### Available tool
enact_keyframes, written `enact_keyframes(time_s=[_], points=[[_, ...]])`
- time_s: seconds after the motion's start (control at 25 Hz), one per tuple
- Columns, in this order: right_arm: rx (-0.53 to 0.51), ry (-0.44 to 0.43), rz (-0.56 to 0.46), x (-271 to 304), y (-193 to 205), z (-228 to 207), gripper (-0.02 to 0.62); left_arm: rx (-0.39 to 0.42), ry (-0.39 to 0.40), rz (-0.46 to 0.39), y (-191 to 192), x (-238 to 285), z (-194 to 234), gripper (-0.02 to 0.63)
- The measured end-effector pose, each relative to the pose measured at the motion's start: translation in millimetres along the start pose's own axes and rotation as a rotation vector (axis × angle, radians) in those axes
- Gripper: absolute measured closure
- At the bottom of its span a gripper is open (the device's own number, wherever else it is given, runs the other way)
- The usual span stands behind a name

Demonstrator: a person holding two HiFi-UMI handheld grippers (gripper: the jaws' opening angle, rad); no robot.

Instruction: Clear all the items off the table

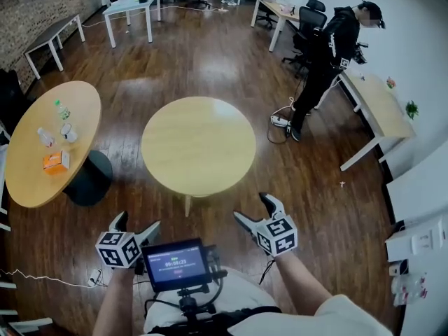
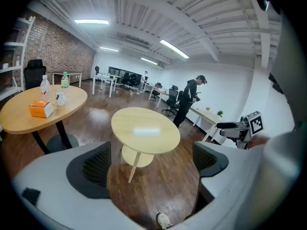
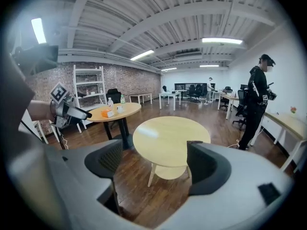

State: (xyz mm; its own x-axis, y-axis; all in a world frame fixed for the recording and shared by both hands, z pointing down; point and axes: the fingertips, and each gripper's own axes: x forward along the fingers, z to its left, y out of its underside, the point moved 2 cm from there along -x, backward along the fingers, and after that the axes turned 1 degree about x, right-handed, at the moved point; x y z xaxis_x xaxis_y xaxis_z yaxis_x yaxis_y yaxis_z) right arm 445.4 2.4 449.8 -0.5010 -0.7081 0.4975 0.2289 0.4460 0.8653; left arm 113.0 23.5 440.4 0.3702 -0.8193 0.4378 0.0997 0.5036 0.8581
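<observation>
A small round wooden table [image 1: 198, 145] stands bare in front of me; it also shows as the table [image 2: 145, 128] in the left gripper view and the table [image 3: 170, 135] in the right gripper view. My left gripper [image 1: 138, 221] and right gripper [image 1: 250, 207] hover short of its near edge, both open and holding nothing. A larger round table [image 1: 28, 166] at the left carries an orange box [image 1: 56, 162], a white cup [image 1: 68, 132], a clear bottle [image 1: 45, 138] and a green-capped bottle [image 1: 62, 110]. The same orange box [image 2: 41, 109] lies far left of my left gripper [image 2: 151, 164].
A person in black [image 1: 329, 54] stands at the back right beside a desk [image 1: 381, 107] and office chairs [image 1: 308, 19]. White desks [image 1: 133, 9] line the far end. A small screen [image 1: 176, 263] sits on a rig at my chest. Cables trail on the wood floor [image 1: 280, 121].
</observation>
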Motion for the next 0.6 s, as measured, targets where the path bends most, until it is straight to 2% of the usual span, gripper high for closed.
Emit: enact_keyframes(time_s=[0.28,0.44,0.6], points=[[-0.031,-0.038,-0.051,-40.3,21.4,-29.6,0.167,0.009,-0.146,-0.051,21.5,-25.8,-46.1,0.075],[-0.031,-0.038,-0.064,-62.4,29.3,-46.4,0.167,0.028,-0.167,-0.055,26.7,-33.2,-72.9,0.075],[-0.012,-0.024,-0.085,-81.6,33.7,-51.3,0.167,0.029,-0.174,-0.019,39.1,-40.1,-84.3,0.075]])
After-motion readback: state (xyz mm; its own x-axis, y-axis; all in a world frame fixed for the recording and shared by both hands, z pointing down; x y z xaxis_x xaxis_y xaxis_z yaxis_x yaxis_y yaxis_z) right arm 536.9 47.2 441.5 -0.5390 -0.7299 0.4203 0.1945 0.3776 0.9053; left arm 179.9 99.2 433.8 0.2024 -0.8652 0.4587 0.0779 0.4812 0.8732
